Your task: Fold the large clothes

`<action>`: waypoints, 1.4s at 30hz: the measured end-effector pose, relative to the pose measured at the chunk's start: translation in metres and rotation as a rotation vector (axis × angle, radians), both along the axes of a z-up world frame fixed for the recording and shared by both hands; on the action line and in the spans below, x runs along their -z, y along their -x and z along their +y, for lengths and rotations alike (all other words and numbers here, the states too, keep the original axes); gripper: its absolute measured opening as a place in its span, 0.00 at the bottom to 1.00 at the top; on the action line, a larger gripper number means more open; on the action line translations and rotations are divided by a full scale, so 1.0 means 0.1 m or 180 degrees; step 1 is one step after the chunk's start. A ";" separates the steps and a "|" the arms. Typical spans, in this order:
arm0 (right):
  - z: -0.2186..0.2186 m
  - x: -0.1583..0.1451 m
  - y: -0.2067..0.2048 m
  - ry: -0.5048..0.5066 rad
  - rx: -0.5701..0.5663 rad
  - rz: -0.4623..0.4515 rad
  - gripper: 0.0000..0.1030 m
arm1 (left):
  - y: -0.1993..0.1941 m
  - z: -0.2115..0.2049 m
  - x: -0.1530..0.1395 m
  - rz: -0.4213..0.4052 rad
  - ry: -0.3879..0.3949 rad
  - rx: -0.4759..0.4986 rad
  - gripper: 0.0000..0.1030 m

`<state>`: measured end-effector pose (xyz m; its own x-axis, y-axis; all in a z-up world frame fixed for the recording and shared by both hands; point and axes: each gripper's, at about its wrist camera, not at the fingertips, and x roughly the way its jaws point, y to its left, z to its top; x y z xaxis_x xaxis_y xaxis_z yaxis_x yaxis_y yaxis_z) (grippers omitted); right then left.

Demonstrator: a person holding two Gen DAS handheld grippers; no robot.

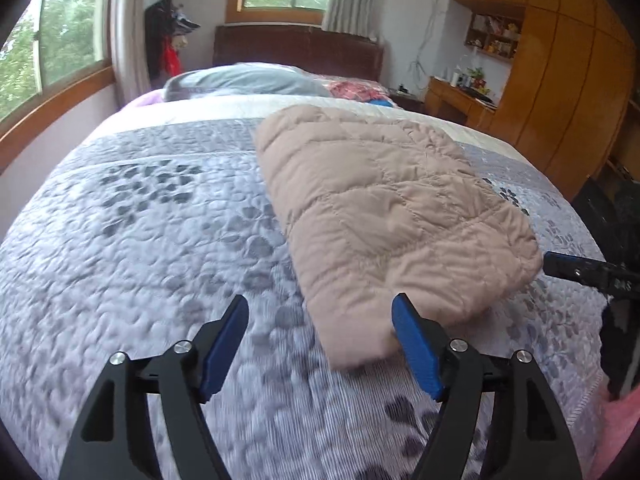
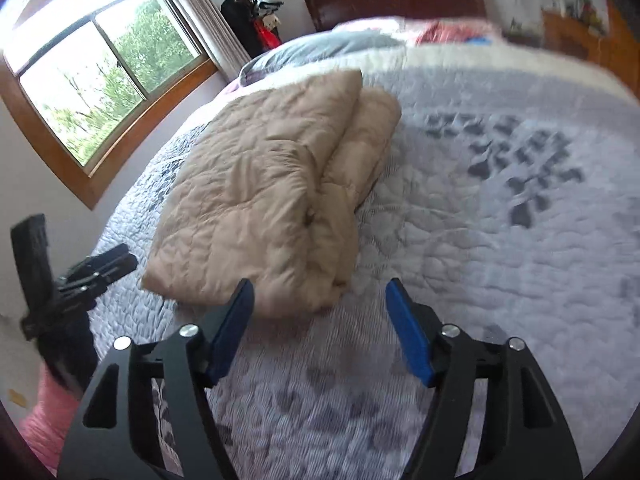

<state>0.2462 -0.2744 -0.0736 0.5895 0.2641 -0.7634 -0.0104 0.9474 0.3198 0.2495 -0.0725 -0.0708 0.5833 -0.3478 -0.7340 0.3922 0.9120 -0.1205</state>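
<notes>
Left wrist view: left claw (image 1: 320, 340) stands wide, nothing between the blue pads; the right pad's tip overlaps the near end of the beige quilted coat (image 1: 384, 208) in the picture, contact can't be told. Coat lies folded into a long pad on the grey floral bedspread (image 1: 140, 220), running from 12 o'clock of the claw out toward 1 o'clock, near end just beside the claw. Right claw (image 1: 576, 270) pokes in at 3 o'clock, just off the coat's near right corner. Judgement: fold looks laid and released, so the step is backing off clean. Keep the pads wide, lift clear before swinging sideways, don't snag the near edge or the top layer drags open. Right wrist view: right claw (image 2: 318, 328) also wide and empty. Coat sits at 11 o'clock, two layers visible, the top one offset so the under layer shows along its right side; near end just beside the left pad. Left claw at 9 o'clock, state can't be told here. If another fold is wanted, square that offset first, then take the near corners with both claws together.
</notes>
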 end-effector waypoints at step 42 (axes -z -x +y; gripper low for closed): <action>0.77 -0.66 1.56 0.0811 0.0415 -0.0401 0.96 | 1.74 0.30 -0.63 -0.0661 -0.0396 -0.0450 0.96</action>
